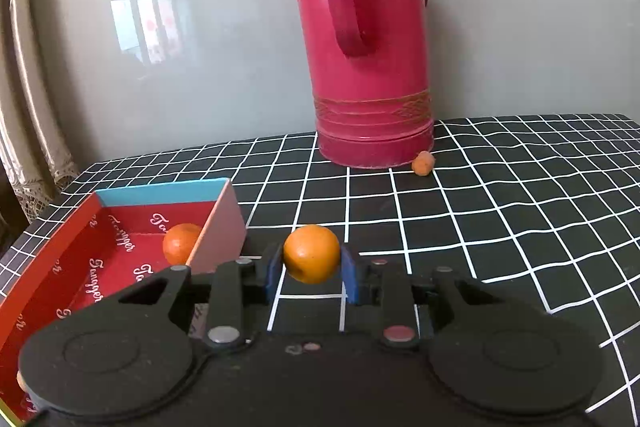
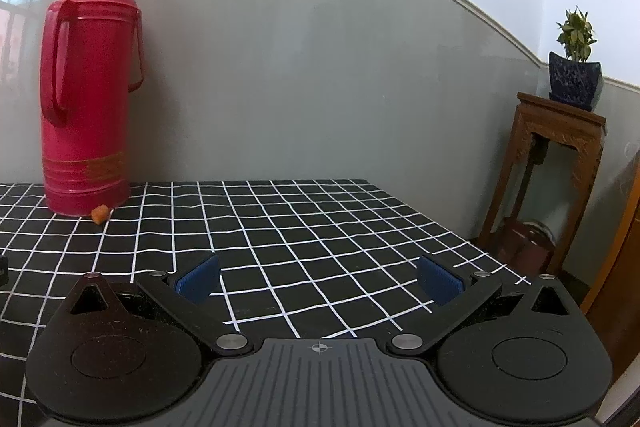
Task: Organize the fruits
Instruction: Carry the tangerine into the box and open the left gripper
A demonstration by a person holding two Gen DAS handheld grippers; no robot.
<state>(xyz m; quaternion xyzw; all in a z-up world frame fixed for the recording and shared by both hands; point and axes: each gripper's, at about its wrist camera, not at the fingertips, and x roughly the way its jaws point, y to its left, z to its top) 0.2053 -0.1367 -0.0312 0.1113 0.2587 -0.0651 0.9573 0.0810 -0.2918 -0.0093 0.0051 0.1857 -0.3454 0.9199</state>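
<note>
In the left wrist view my left gripper (image 1: pixel 312 273) is shut on an orange (image 1: pixel 311 253), held between its blue pads just above the checked tablecloth. To its left stands an open red box (image 1: pixel 116 263) with a blue far wall; a second orange (image 1: pixel 181 243) lies inside it, partly hidden by the box's pink side wall. In the right wrist view my right gripper (image 2: pixel 318 279) is open and empty, with its blue pads wide apart above the cloth.
A tall red thermos (image 1: pixel 366 39) stands at the back by the grey wall, also in the right wrist view (image 2: pixel 86 95). A small orange scrap (image 1: pixel 423 163) lies at its base. A wooden stand (image 2: pixel 548 183) with a potted plant (image 2: pixel 576 67) is beyond the table's right edge.
</note>
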